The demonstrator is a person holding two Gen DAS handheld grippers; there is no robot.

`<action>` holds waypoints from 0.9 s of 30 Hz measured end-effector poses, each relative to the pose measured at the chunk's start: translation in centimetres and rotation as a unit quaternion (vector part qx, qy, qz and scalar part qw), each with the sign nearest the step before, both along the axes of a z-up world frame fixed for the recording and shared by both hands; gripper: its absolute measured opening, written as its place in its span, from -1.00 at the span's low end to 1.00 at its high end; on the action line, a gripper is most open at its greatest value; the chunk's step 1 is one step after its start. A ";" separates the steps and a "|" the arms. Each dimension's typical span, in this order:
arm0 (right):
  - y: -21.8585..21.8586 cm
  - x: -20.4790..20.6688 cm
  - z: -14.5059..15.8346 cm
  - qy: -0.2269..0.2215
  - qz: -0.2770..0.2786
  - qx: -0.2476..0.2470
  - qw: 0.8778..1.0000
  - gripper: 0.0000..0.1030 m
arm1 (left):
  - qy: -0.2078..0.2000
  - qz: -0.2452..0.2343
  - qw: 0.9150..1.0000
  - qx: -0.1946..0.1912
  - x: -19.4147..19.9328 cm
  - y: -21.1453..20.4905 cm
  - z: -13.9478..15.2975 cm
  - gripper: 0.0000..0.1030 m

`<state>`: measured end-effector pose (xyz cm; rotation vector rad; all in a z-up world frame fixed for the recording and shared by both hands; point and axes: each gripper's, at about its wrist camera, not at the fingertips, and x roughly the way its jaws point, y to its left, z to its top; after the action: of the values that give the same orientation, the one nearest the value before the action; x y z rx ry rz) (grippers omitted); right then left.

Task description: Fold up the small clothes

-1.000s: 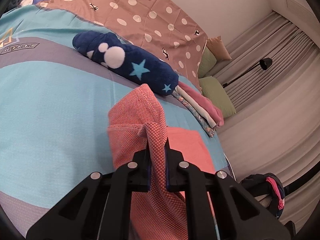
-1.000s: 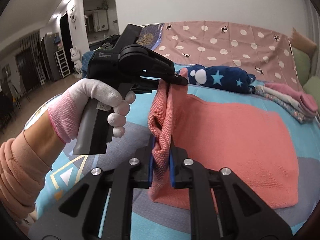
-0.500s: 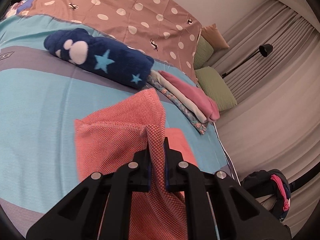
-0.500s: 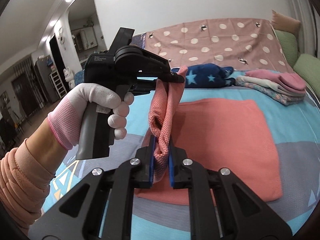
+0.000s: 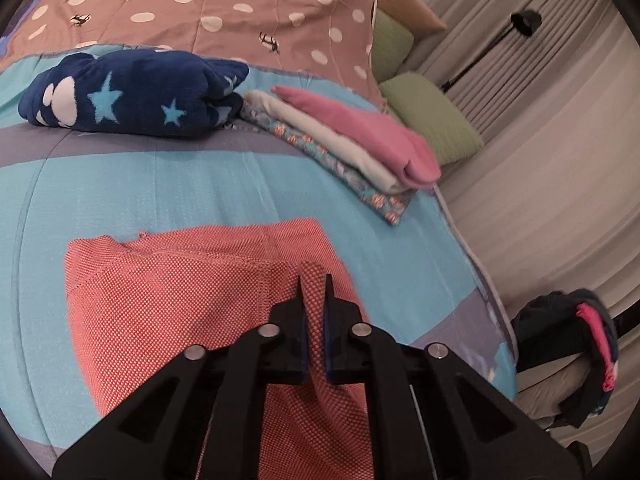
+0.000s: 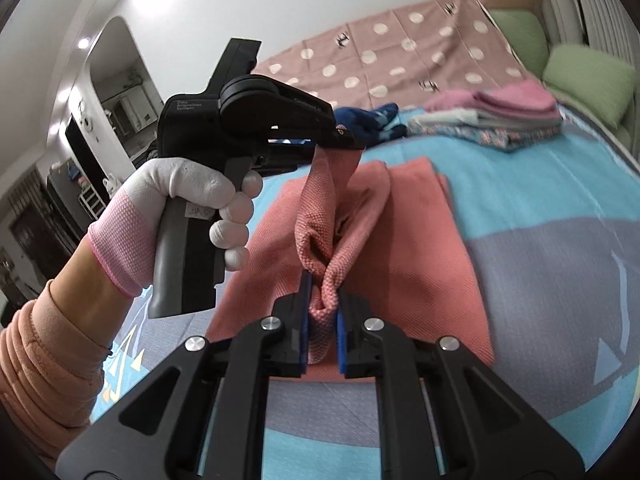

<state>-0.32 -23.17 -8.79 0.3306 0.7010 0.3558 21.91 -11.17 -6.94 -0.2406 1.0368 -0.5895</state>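
Note:
A coral knitted garment (image 5: 172, 312) (image 6: 404, 248) lies partly folded on the blue and grey bedspread (image 5: 140, 196). My left gripper (image 5: 313, 284) is shut on one edge of it; in the right wrist view that gripper (image 6: 340, 136) hangs above the bed, held by a gloved hand (image 6: 188, 196), with the cloth dangling from its tip. My right gripper (image 6: 323, 292) is shut on another bunched edge of the same garment, lower and nearer. The lifted strip of cloth runs between the two grippers.
A stack of folded clothes (image 5: 348, 148) (image 6: 492, 116), pink on top, sits near the bed's right edge. A navy star-patterned fleece (image 5: 132, 96) lies behind the garment. Green pillows (image 5: 432, 120), curtains, a floor lamp (image 5: 520, 24) and a chair with dark clothes (image 5: 568, 340) stand to the right.
Both grippers carried the held edge sideways across the bed over the flat part of the garment. The folded stack and pillows have come closer into view.

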 end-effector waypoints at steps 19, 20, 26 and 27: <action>-5.3 4.5 -2.6 0.146 0.089 0.094 0.981 -0.17 | -0.121 -0.119 0.977 0.130 -17.4 2.1 0.2 0.13; -5.7 5.7 -2.3 0.153 0.105 0.101 0.977 -0.12 | -0.123 -0.128 0.975 0.130 -18.3 1.9 -0.1 0.13; -6.0 14.1 -2.8 0.207 0.142 0.123 0.960 0.00 | -0.157 -0.182 0.957 0.163 -22.0 -1.3 -1.9 0.23; -5.9 14.9 -3.2 0.221 0.142 0.125 0.957 0.00 | -0.166 -0.183 0.952 0.182 -22.3 -1.7 -2.2 0.23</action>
<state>14.63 -29.08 -12.01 0.5620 1.1526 0.6584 -0.36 -12.91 -9.12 0.3752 0.8442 -0.7295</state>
